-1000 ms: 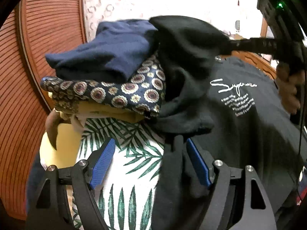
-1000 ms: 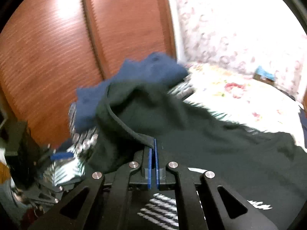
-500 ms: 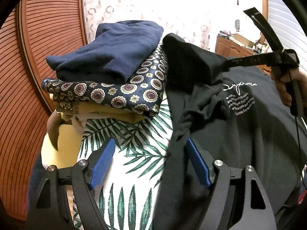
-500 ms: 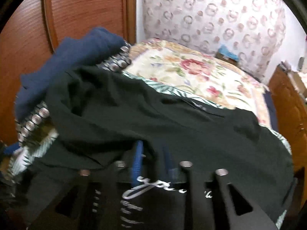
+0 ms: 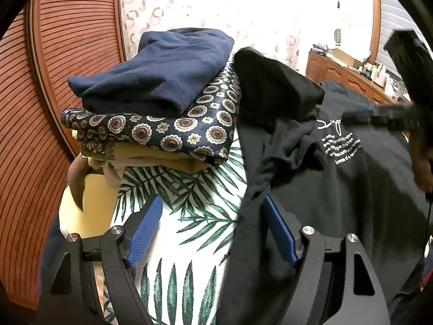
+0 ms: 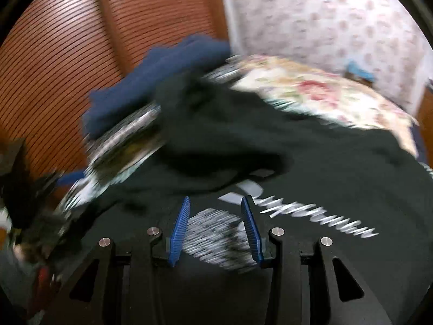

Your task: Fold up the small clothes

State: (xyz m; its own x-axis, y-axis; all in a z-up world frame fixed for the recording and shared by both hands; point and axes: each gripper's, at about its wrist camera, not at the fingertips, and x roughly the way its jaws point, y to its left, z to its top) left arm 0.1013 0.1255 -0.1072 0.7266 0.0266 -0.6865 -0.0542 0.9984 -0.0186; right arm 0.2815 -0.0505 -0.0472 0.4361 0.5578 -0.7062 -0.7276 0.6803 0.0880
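A black T-shirt (image 5: 351, 189) with white lettering lies spread on the bed, one sleeve (image 5: 273, 94) folded up against the clothes stack. My left gripper (image 5: 211, 205) is open and empty, low over the shirt's left edge and the palm-leaf sheet (image 5: 194, 211). My right gripper (image 6: 215, 203) is open and empty just above the shirt's lettering (image 6: 224, 230); that view is blurred. It also shows in the left wrist view (image 5: 379, 113) at the right, above the shirt.
A stack of folded clothes stands behind the shirt: a navy garment (image 5: 162, 70) on a medallion-patterned one (image 5: 173, 127) over yellow ones (image 5: 157, 157). A slatted wooden panel (image 5: 54, 108) rises at the left. A floral bedspread (image 6: 311, 86) lies beyond the shirt. A wooden dresser (image 5: 349, 78) stands far right.
My right gripper let go of the black sleeve and opened, then dropped back over the shirt's lettering. The sleeve settled against the stack. My left gripper stayed open and still.
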